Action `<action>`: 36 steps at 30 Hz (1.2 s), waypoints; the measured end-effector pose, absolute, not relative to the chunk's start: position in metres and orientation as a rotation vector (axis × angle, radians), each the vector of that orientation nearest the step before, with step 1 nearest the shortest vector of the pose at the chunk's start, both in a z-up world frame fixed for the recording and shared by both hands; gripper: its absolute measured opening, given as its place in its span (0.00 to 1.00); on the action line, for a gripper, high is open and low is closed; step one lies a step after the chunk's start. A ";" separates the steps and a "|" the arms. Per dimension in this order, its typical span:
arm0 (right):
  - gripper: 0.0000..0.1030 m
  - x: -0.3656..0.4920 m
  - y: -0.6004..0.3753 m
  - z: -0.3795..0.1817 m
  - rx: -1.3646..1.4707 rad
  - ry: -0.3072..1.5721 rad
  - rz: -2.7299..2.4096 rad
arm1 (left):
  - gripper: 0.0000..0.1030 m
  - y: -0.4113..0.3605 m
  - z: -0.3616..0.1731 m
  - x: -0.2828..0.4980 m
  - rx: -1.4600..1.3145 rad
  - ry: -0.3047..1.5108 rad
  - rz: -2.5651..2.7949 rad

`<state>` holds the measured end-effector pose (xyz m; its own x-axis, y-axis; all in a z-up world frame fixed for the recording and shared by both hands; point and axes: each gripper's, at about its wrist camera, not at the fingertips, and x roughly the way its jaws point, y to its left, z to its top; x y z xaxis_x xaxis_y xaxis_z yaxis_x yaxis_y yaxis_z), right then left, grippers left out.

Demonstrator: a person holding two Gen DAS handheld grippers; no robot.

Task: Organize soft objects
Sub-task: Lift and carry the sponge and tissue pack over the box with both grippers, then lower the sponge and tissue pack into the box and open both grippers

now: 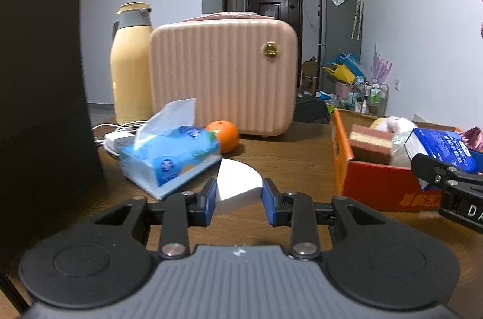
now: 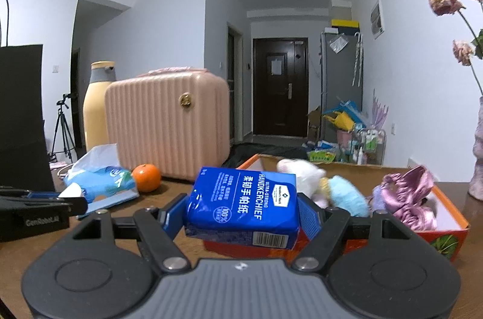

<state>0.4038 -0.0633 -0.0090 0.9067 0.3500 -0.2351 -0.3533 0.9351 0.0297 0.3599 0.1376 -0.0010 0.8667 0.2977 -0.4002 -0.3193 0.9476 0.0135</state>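
My left gripper (image 1: 238, 193) is shut on a white wedge-shaped soft piece (image 1: 237, 178), held just above the wooden table (image 1: 286, 156). My right gripper (image 2: 243, 216) is shut on a blue handkerchief pack (image 2: 241, 198), its pads pressing both sides. It holds the pack at the near left corner of an orange box (image 2: 446, 240). In the box lie a white plush toy (image 2: 299, 172), a light blue fluffy thing (image 2: 347, 193), a pink satin scrunchie (image 2: 404, 198) and a pink and yellow sponge (image 1: 371, 142). A light blue tissue pack (image 1: 169, 156) lies on the table to the left.
An orange fruit (image 1: 223, 135) sits by the tissue pack, in front of a pink ribbed case (image 1: 223, 77). A yellow thermos (image 1: 129, 68), a white charger with cable (image 1: 116, 138) and a tall black bag (image 1: 42, 83) stand at the left. A vase of dried flowers (image 2: 477, 168) is at the far right.
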 end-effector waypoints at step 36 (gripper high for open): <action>0.72 0.475 -0.164 -0.003 -0.005 0.152 0.169 | 0.32 -0.008 0.028 0.478 -0.117 0.294 0.162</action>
